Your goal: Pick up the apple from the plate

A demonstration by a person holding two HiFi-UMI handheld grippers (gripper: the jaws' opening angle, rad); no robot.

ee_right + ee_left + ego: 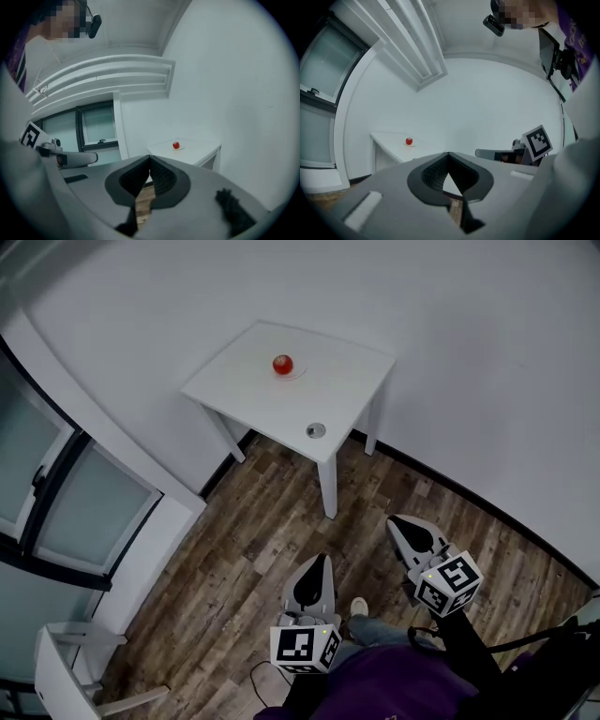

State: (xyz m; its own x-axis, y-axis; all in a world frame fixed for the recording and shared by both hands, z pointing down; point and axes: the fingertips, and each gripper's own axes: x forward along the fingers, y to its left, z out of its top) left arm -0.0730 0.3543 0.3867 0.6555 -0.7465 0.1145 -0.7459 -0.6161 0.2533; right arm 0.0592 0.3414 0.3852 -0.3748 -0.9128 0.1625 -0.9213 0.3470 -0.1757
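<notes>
A red apple (283,364) sits on a pale plate (298,371) near the far side of a small white table (347,390). It shows small and distant in the left gripper view (409,140) and in the right gripper view (176,145). Both grippers hang over the wooden floor, well short of the table. My left gripper (322,560) is shut with nothing in it, its tips meeting (448,153). My right gripper (395,520) is likewise shut and empty (150,158). Each gripper shows in the other's view, the right gripper (487,153) and the left gripper (84,158).
A small round grey object (316,430) lies near the table's front edge. The table stands in a corner of white walls. Windows (56,493) run along the left, and a white chair (66,671) stands at the lower left. Wooden floor (272,512) lies between me and the table.
</notes>
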